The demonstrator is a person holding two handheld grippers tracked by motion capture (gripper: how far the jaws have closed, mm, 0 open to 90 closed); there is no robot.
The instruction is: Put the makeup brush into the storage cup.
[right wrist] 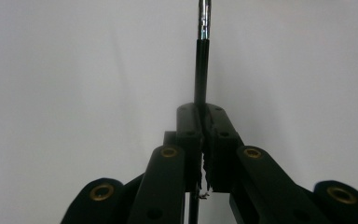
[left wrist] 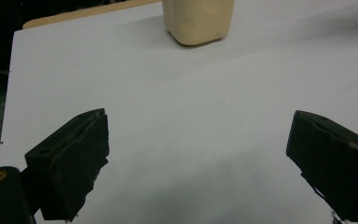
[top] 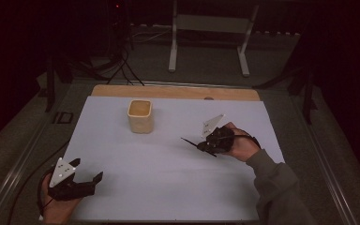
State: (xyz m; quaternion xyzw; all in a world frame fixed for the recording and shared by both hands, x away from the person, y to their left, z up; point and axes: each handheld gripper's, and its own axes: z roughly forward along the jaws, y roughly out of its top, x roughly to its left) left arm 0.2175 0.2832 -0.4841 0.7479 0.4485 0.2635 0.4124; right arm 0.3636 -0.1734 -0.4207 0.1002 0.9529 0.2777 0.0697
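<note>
My right gripper (top: 201,146) (right wrist: 204,116) is at the centre right of the white sheet (top: 168,183), a little above it, and is shut on a thin black stick (top: 187,141) (right wrist: 201,65). In the right gripper view the stick runs straight out past the jaw tips and turns silver near its far end. A cream cup (top: 140,116) (left wrist: 198,21) stands upright at the back of the sheet, to the left of this gripper and apart from it. Near the front left corner my left gripper (top: 86,169) (left wrist: 198,135) is open, nothing between its jaws, pointing toward the cup.
The white sheet covers a wooden table whose bare edge (top: 168,91) shows at the back. Beyond it stands a pale metal frame (top: 206,28) on the floor, with dark cables (top: 122,65) at the back left. A metal rail (top: 14,173) borders the left side.
</note>
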